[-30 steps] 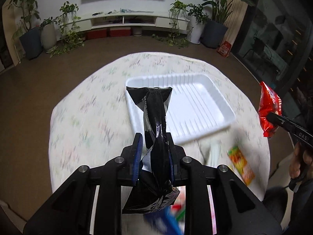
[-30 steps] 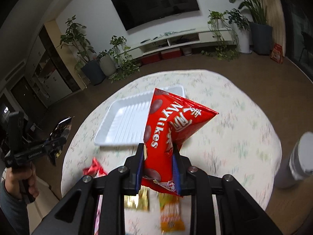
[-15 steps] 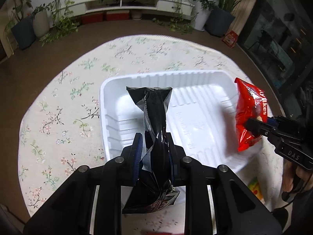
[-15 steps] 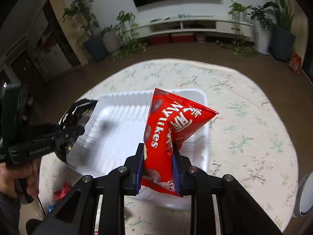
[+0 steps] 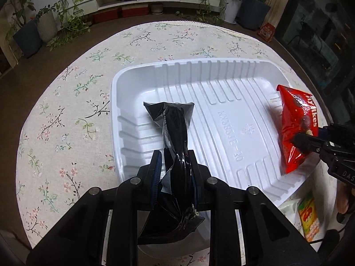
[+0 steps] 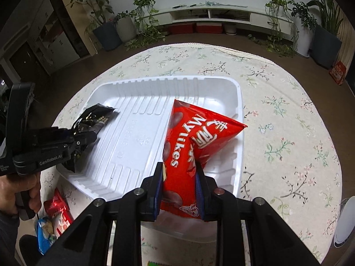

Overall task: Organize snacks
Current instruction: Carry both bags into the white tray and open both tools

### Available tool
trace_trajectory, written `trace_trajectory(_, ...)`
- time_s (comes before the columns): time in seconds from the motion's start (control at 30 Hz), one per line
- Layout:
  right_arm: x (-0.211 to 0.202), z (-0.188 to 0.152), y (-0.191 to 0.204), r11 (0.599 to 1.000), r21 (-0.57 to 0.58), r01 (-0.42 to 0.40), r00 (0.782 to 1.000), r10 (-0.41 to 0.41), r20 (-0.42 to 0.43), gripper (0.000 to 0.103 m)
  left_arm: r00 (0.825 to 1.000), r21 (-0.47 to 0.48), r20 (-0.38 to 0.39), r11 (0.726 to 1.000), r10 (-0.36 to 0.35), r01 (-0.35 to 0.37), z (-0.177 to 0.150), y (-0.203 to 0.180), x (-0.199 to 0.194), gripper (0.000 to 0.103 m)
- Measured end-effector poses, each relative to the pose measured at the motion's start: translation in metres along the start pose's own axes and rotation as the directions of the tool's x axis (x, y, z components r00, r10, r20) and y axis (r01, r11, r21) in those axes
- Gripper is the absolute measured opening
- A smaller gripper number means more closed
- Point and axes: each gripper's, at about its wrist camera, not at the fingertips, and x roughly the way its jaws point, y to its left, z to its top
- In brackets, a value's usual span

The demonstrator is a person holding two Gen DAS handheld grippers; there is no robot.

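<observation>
A white ribbed tray (image 5: 233,71) (image 6: 124,88) lies on the round table with the floral cloth. My left gripper (image 5: 175,155) is shut on a black foil snack bag (image 5: 175,128), held over the tray's left end; from the right wrist view that same gripper (image 6: 88,137) and the black bag (image 6: 95,119) sit at the tray's left side. My right gripper (image 6: 178,168) is shut on a red snack bag (image 6: 195,137), held over the tray's right end. In the left wrist view the red bag (image 5: 297,128) hangs at the tray's right rim, pinched by the right gripper (image 5: 297,140).
Loose snacks lie on the cloth near the table's front edge: a red packet (image 6: 57,206), a blue packet (image 6: 44,230), and a yellow-green packet (image 5: 309,217). A hand (image 6: 20,190) holds the left gripper's handle. Potted plants and a low TV shelf stand behind the table.
Both grippers have come down and in over the tray with their bags. The tray now fills more of both views, and the two bags hang close above its ends.
</observation>
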Motion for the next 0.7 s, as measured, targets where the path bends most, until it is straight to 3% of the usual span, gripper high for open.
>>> trace_trajectory(0.4, -0.001, -0.003, 0.005, 1.0, 0.014, 0.008, 1.0, -0.008, 0.003, 0.03, 0.999, -0.02, 0.021, 0.999, 0.026, -0.026, 0.011, 0.003, 0.004, 0.024)
trace_trajectory(0.47, -0.004, -0.004, 0.006, 1.0, 0.017, 0.02, 1.0, -0.02, 0.015, 0.034, 0.999, -0.027, 0.033, 0.999, 0.022, -0.021, 0.013, 0.005, 0.001, 0.033)
trace_trajectory(0.5, -0.006, -0.005, 0.006, 1.0, 0.017, 0.021, 1.0, -0.021, 0.023, 0.037, 0.999, -0.029, 0.039, 0.999, 0.021, -0.02, 0.011, 0.004, -0.003, 0.048)
trace_trajectory(0.53, -0.008, -0.005, 0.006, 1.0, 0.018, 0.02, 0.999, -0.021, 0.032, 0.038, 0.999, -0.033, 0.048, 0.999, 0.012, -0.01, 0.011, 0.004, -0.006, 0.055)
trace_trajectory(0.67, -0.018, -0.005, 0.005, 1.0, 0.025, 0.017, 0.998, -0.018, 0.055, 0.043, 0.997, -0.035, 0.077, 0.999, -0.006, 0.009, 0.01, 0.004, -0.025, 0.057)
trace_trajectory(0.7, -0.021, -0.005, 0.004, 0.999, 0.029, 0.017, 0.998, -0.019, 0.058, 0.048, 0.995, -0.034, 0.095, 0.999, -0.011, 0.014, 0.009, 0.005, -0.034, 0.065)
